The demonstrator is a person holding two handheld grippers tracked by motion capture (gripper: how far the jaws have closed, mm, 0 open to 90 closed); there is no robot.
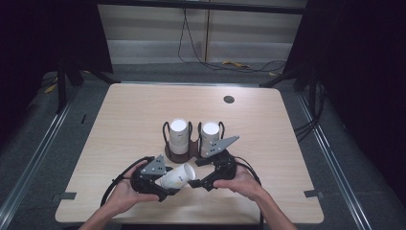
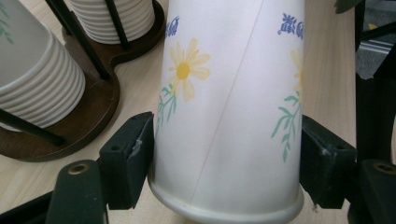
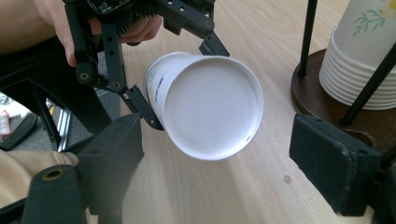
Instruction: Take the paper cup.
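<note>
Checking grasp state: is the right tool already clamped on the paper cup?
No, the right tool stands open, both jaws clear of the paper cup.

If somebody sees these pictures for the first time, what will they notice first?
A flowered paper cup, lying sideways near the table's front edge, is clamped in the left hand-held gripper. The right hand-held gripper faces its closed bottom, jaws open. Behind stands a wooden holder with two cup stacks.
</note>
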